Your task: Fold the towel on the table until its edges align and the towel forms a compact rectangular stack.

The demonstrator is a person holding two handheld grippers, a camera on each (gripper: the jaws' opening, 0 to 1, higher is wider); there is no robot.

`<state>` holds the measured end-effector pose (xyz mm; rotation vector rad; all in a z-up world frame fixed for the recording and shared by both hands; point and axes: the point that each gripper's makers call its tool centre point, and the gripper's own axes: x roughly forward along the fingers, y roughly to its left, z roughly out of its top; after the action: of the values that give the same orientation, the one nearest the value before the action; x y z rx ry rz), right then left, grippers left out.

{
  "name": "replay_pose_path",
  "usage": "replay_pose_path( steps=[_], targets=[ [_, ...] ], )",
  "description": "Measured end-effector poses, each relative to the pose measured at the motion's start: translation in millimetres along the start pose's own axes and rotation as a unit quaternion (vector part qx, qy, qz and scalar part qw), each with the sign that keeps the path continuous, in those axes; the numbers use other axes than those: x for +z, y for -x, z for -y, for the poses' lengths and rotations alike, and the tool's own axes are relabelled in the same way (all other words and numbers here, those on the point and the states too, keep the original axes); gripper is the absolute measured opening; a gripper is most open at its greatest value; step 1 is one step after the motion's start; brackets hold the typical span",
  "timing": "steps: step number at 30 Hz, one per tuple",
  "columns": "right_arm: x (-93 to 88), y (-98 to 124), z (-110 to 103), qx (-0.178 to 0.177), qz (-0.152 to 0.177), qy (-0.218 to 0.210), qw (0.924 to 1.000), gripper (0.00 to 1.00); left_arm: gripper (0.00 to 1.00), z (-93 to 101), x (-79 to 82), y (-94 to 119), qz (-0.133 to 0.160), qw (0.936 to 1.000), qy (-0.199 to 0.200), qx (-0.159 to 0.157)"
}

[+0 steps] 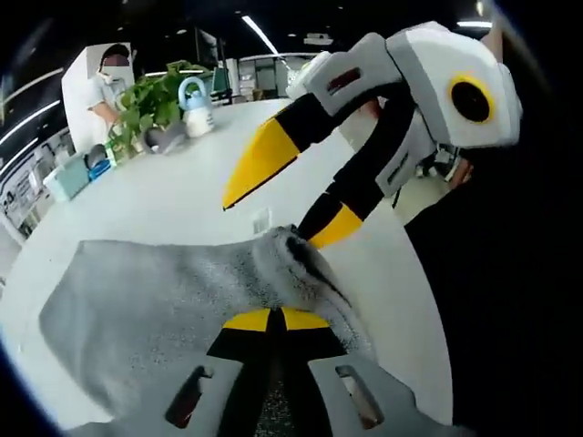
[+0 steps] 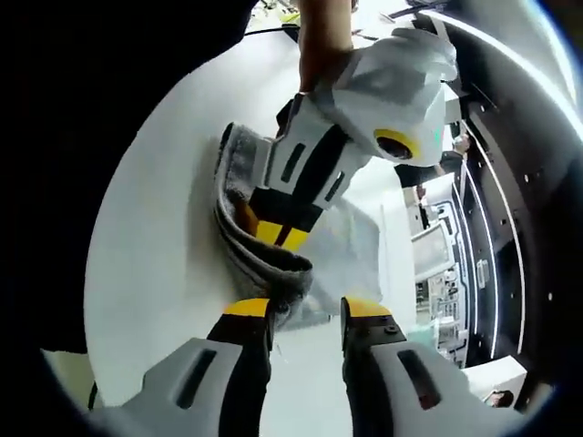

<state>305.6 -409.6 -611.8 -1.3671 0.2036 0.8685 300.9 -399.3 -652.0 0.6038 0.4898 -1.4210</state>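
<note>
Left gripper [image 1: 276,320]: jaws closed together at 6 o'clock in the left gripper view, clamping a raised fold of the grey towel [image 1: 155,300]. From the clamp the towel spreads flat toward 9 o'clock across the white table [image 1: 173,196].

Right gripper [image 2: 305,309]: jaws spread wide at 6 o'clock in the right gripper view, holding nothing. One yellow tip touches the bunched towel edge at 12 o'clock from it; the other stands clear over the table.

In the left gripper view, the right gripper enters from 2 o'clock. A potted plant [image 1: 150,105] and a blue-handled bottle [image 1: 196,105] stand at 11 o'clock.
</note>
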Motion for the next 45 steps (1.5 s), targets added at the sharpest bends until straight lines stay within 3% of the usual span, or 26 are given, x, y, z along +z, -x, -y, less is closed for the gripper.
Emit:
replay_pose_path(
  steps=[4,7,13,18,21,22,25,29,31,33,36,39,41,45],
  targets=[
    [2.5,-1,-15,0.063,0.004,0.013,0.9979,0.17,0.03,-0.1,0.0,0,0.0,1.0,-0.003,0.003],
    [5.8,4,-15,0.065,0.011,0.028,0.9974,0.12,0.03,-0.3,0.0,0,0.004,1.0,0.0,0.005],
    [11.5,9,-16,0.074,0.022,0.059,0.9953,0.25,0.03,-0.1,0.3,1,0.009,0.9999,-0.002,0.007],
    [9.8,9,-27,0.107,0.021,0.074,0.9913,0.12,0.03,0.6,0.6,3,0.017,0.9996,-0.017,0.015],
    [6.4,8,-33,0.122,0.014,0.05,0.9911,0.08,0.09,8.6,-1.8,16,0.038,0.9986,-0.034,-0.01],
    [4.3,8,-34,0.126,0.009,0.038,0.9913,0.08,0.12,7.9,-7.2,28,0.037,0.9986,-0.037,-0.005],
    [4.4,9,-34,0.131,0.016,-0.033,0.9907,0.06,0.19,14.5,-18.1,59,0.044,0.9983,-0.038,-0.005],
    [1.3,8,-29,0.13,0.023,-0.087,0.9874,0.06,0.24,27.1,-41.8,91,0.017,0.9968,-0.078,-0.007],
    [2.9,9,-27,0.131,0.027,-0.121,0.9836,0.05,0.24,32.1,-45.5,97,0.017,0.9965,-0.081,-0.008],
    [5.2,9,-20,0.125,0.035,-0.16,0.9785,0.05,0.26,37.5,-47.0,100,0.022,0.9968,-0.076,-0.006],
    [7.9,11,-8,0.118,0.049,-0.221,0.967,0.05,0.27,40.7,-53.6,97,0.009,0.9946,-0.103,0.011],
    [8.0,14,4,0.115,0.064,-0.31,0.9417,0.05,0.28,42.1,-57.4,91,0.004,0.9935,-0.11,0.027],
    [9.3,16,11,0.116,0.075,-0.346,0.9279,0.04,0.3,41.2,-55.2,88,0.006,0.9923,-0.117,0.041],
    [11.4,18,19,0.116,0.08,-0.394,0.9082,0.04,0.33,35.6,-56.5,85,0.007,0.9922,-0.106,0.067]
  ],
)
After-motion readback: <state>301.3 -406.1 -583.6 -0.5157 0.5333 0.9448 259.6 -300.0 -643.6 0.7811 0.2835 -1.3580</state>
